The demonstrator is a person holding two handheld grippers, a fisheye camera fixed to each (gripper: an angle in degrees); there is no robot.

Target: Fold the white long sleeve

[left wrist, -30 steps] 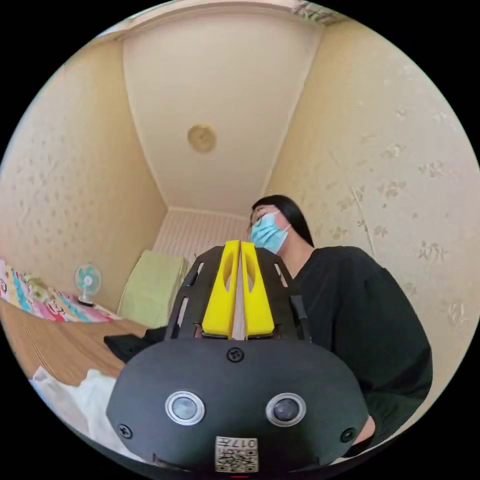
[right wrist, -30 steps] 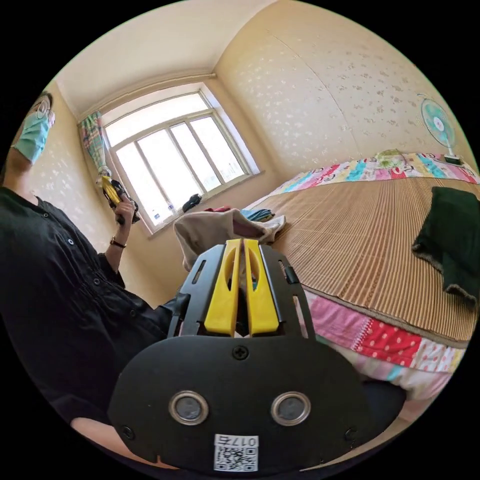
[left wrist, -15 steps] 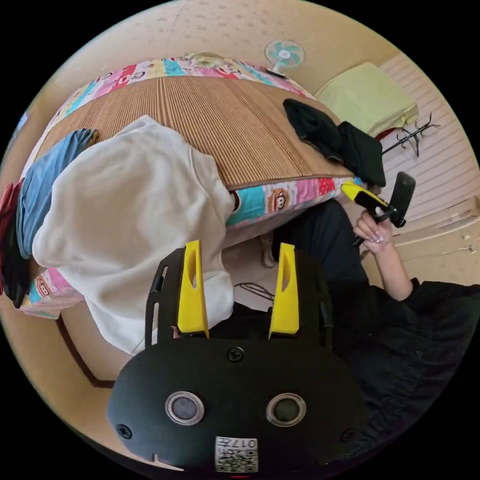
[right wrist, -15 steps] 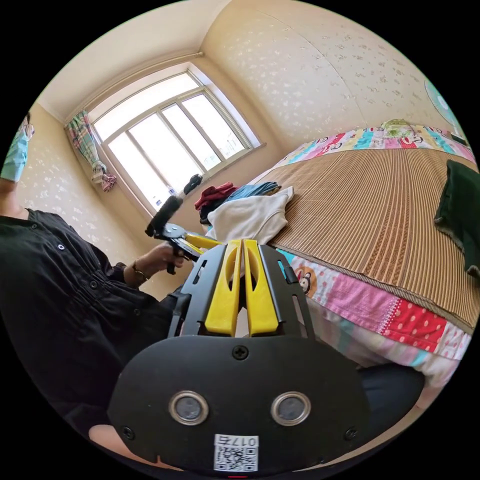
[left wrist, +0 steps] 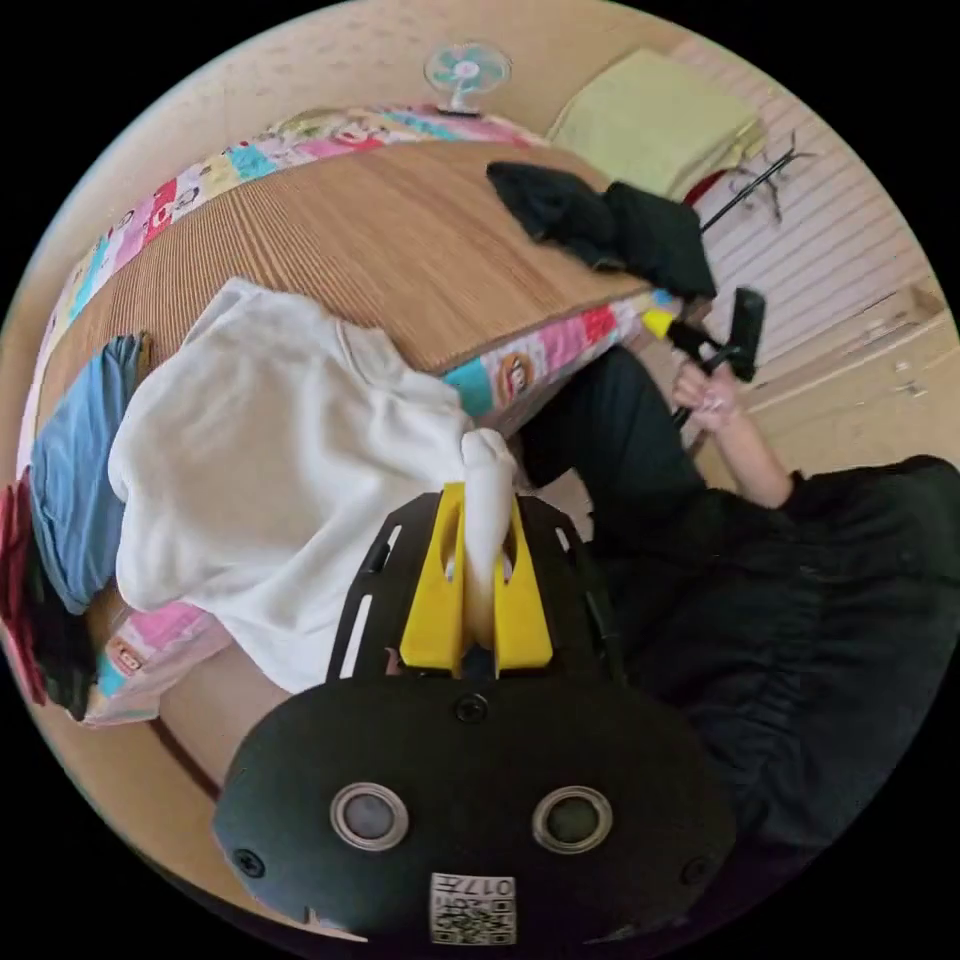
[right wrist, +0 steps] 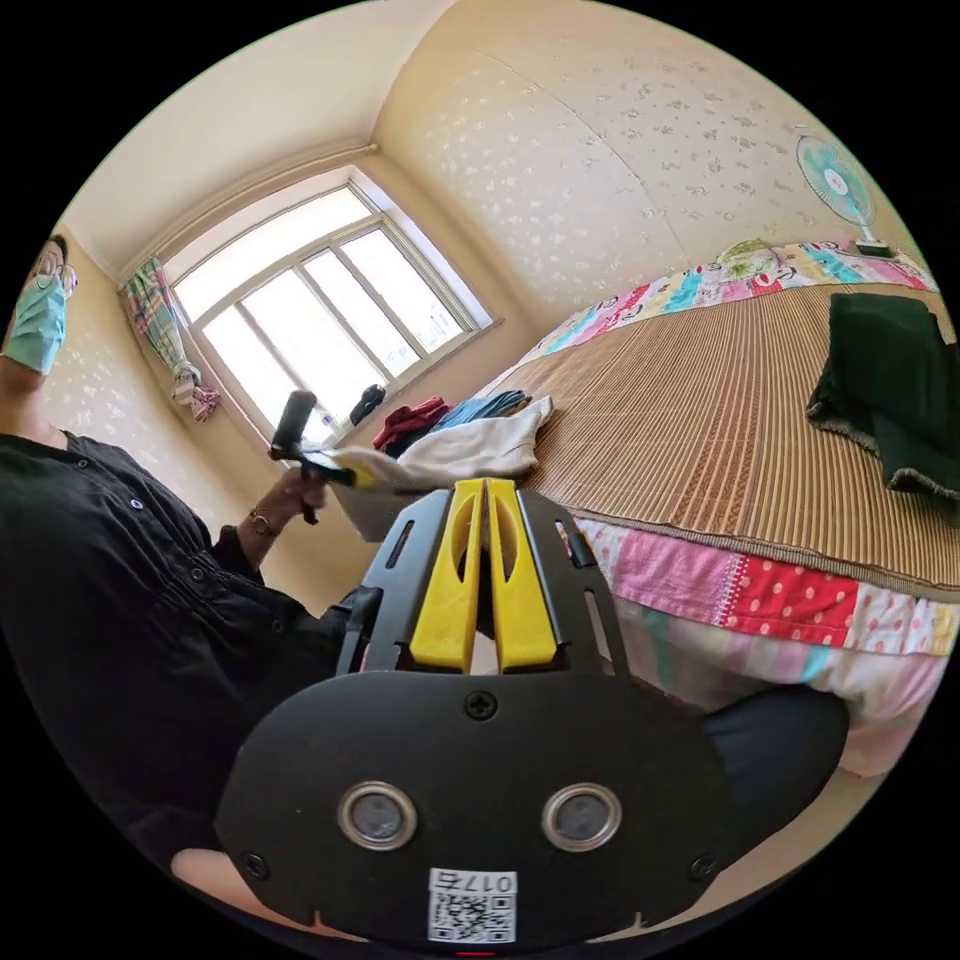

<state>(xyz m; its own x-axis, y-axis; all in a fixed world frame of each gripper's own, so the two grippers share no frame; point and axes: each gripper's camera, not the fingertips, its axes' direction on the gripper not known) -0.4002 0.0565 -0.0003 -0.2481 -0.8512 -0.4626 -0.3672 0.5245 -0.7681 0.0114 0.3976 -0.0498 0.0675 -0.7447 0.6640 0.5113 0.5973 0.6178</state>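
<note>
Half a second ago parted, the left gripper (left wrist: 477, 520) now clamps one white long sleeve (left wrist: 270, 470) on the bed (left wrist: 400, 260); the right gripper (right wrist: 485, 520) is closed, empty.

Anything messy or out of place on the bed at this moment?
Yes. The white long-sleeve garment lies crumpled, hanging over the bed's edge, one end pinched in the left hand-held gripper. A dark green garment lies rumpled on the woven mat.

A dark garment (left wrist: 610, 225) lies on the bamboo mat (left wrist: 380, 230) near a fan (left wrist: 465, 72).
</note>
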